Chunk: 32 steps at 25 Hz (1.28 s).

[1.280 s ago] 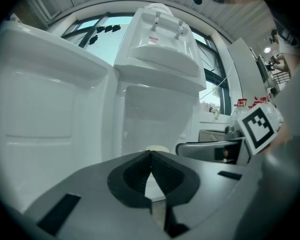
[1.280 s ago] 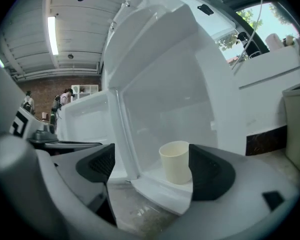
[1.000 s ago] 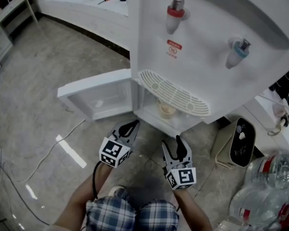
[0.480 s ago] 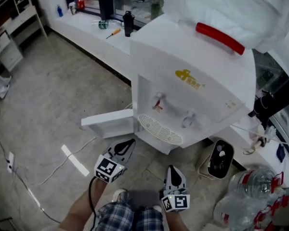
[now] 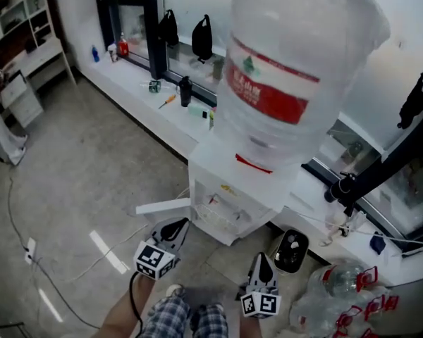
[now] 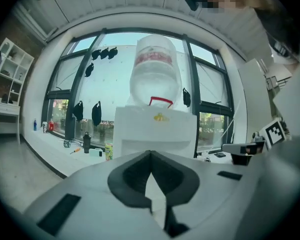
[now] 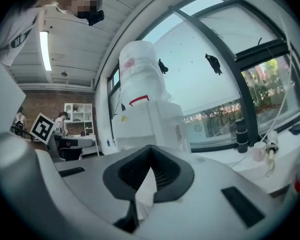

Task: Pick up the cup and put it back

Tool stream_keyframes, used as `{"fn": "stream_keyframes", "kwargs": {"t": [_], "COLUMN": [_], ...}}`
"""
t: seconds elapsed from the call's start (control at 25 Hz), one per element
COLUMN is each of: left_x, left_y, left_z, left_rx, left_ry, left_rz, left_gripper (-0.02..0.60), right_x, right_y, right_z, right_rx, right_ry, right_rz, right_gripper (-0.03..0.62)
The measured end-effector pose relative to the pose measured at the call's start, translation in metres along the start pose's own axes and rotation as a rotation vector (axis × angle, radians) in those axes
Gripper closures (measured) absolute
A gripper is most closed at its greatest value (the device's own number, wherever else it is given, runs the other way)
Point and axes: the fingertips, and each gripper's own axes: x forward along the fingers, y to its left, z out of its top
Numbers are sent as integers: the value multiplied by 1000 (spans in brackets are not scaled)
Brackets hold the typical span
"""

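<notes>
No cup shows in any view now. The white water dispenser (image 5: 229, 189) stands ahead with a large clear bottle (image 5: 289, 69) on top and its low cabinet door (image 5: 162, 206) swung open to the left. My left gripper (image 5: 175, 224) hangs in front of that door, its tips together with nothing between them. My right gripper (image 5: 262, 258) is a little right of the dispenser's base, shut and empty. Both gripper views look level at the dispenser (image 6: 155, 129) (image 7: 145, 121) over closed jaws (image 6: 150, 153) (image 7: 150, 149).
A beige and black bin (image 5: 290, 251) sits on the floor right of the dispenser. Spare water bottles (image 5: 338, 294) lie at the bottom right. A white window ledge (image 5: 137, 94) carries tools and bottles. A power strip and cable (image 5: 29, 251) lie at the left.
The head view has risen, from the taps and the open cabinet with the cup to the whole dispenser and bottle. The right jaws stood open a second ago and are now shut.
</notes>
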Motion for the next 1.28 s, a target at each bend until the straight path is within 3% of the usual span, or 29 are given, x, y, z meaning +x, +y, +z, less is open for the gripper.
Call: {"fn": "stream_keyframes", "kwargs": {"t": [0.36, 0.64, 0.92, 1.28], "left_x": [-43, -66, -73, -63], "left_y": [-27, -44, -50, -56], "left_z": [180, 248, 276, 294], "left_rx": [28, 38, 17, 30], "left_ry": [-44, -68, -109, -149], "left_rz": [53, 50, 56, 79], "left_gripper": [557, 557, 557, 557], "right_x": [-29, -53, -67, -72], "right_y": [0, -8, -15, -21], "right_z": [196, 298, 337, 340], "right_rx": [-12, -75, -139, -111], "right_ry": [-74, -147, -170, -173], "right_rz": [-31, -77, -95, -68], "right_gripper": [576, 576, 576, 576]}}
